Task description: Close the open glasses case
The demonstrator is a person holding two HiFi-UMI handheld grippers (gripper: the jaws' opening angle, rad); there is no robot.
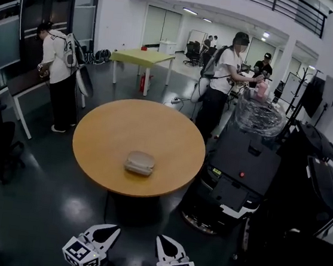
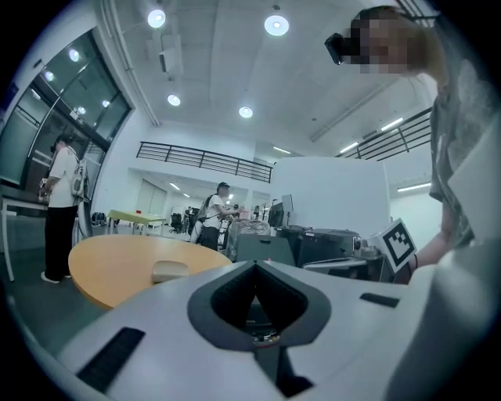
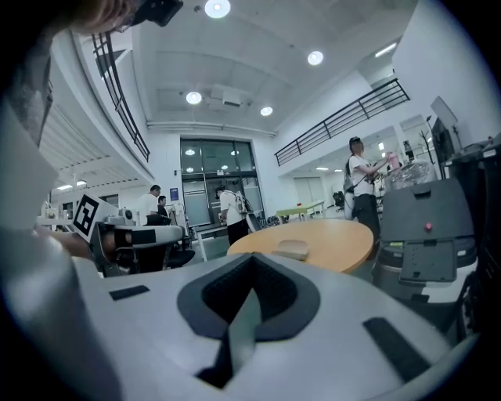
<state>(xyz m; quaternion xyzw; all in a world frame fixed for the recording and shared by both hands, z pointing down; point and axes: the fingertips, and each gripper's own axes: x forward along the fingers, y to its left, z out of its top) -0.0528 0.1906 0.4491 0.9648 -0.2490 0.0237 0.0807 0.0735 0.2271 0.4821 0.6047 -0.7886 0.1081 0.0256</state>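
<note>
Glasses case [image 1: 139,163] lies on the round table [image 1: 102,142], just nearside of its middle; whether its lid is up cannot be told. Left gripper [image 1: 111,231] and right gripper [image 1: 161,240] hang side by side well short of the table, jaws pressed together, empty.

**Limits of Visibility**

The glasses case [image 1: 139,163] on the tabletop [image 1: 106,134] appears too small to tell the position of its lid. The bottom edge of the head view cuts off the rear of the left tool [image 1: 112,231] and of the right tool [image 1: 162,241].
</note>
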